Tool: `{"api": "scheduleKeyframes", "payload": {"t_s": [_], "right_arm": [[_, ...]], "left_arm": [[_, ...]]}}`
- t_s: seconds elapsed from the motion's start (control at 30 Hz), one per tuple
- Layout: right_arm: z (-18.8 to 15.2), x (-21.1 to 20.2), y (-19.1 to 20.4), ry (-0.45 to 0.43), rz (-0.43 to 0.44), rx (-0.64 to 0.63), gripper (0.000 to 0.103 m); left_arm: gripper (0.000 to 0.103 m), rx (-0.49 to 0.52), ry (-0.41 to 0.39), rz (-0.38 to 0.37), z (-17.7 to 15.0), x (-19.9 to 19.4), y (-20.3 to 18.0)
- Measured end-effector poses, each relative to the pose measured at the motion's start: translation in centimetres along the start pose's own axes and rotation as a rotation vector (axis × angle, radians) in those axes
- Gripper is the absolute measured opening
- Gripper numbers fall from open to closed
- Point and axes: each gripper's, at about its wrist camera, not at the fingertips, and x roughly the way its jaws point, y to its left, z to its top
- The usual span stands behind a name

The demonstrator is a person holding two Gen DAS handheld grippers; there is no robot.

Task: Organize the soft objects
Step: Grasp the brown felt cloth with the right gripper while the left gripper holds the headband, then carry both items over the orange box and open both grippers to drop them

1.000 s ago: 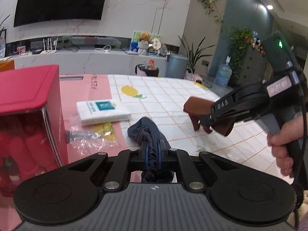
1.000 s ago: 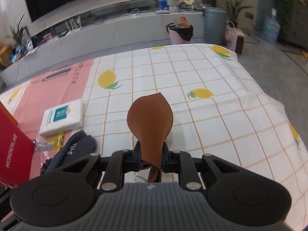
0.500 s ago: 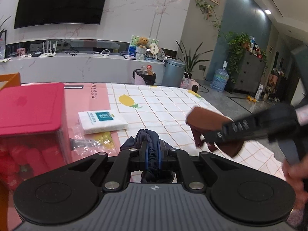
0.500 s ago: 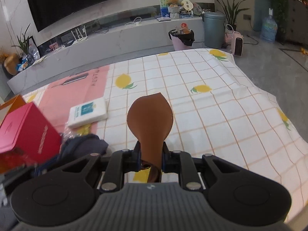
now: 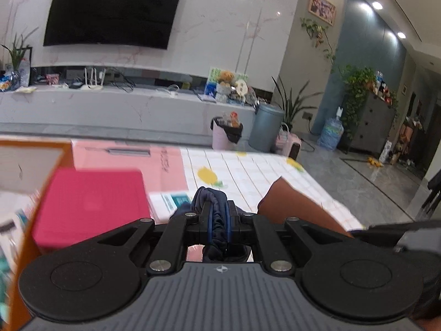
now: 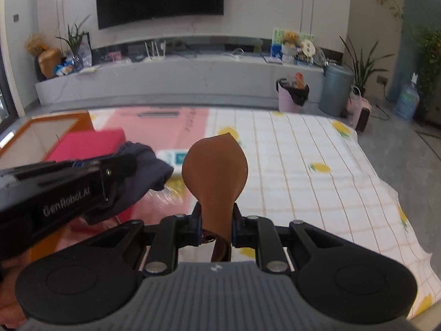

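Low in the frame's center, the left gripper is clenched on a bunched navy cloth: light and limp, best pinched at a fold. The right gripper clamps a brown leather piece, which stands stiffer above its jaws.

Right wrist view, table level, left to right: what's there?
Orange box → red box → navy cloth in the left hand-held gripper → brown leather piece → lemon-print tablecloth.
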Motion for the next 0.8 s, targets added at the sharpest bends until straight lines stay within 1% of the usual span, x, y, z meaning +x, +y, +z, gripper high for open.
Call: {"api": "scheduleKeyframes", "payload": {"t_s": [0.1, 0.17, 0.23, 0.27, 0.37, 0.47, 0.57, 0.67, 0.73, 0.8], "right_arm": [[1.4, -0.7, 1.1, -0.026, 0.024, -0.008, 0.016], [2.6, -1.2, 2.1, -0.049, 0.043, -0.024, 0.016], [4.0, -1.8, 3.4, -0.074, 0.065, -0.046, 0.016], [4.7, -2.1, 4.1, -0.09, 0.076, -0.057, 0.016], [6.9, -2.7, 6.6, -0.132, 0.114, -0.097, 0.016], [8.9, -3.0, 9.5, -0.179, 0.164, -0.13, 0.016], [10.3, -2.7, 13.1, -0.222, 0.206, -0.158, 0.016], [11.4, -1.4, 16.9, -0.204, 0.294, -0.188, 0.016], [12.0, -0.3, 19.4, -0.178, 0.34, -0.216, 0.016], [12.3, 1.1, 21.8, -0.134, 0.381, -0.25, 0.016]], "left_arm": [[0.009, -0.001, -0.051, 0.001, 2.2, -1.2, 1.2], [0.009, 0.01, -0.115, 0.007, 3.3, -2.4, 2.3], [0.009, 0.045, -0.191, 0.015, 4.3, -3.7, 3.3], [0.009, 0.073, -0.211, 0.029, 4.8, -4.3, 3.7], [0.009, 0.126, -0.265, 0.113, 6.1, -6.2, 5.5], [0.009, 0.152, -0.281, 0.172, 6.7, -7.9, 7.4], [0.009, 0.15, -0.286, 0.24, 6.6, -9.0, 9.8], [0.009, 0.108, -0.284, 0.286, 6.2, -9.4, 12.5], [0.009, 0.058, -0.287, 0.297, 5.7, -9.2, 14.5], [0.009, -0.002, -0.263, 0.299, 5.3, -8.6, 16.6]]}}
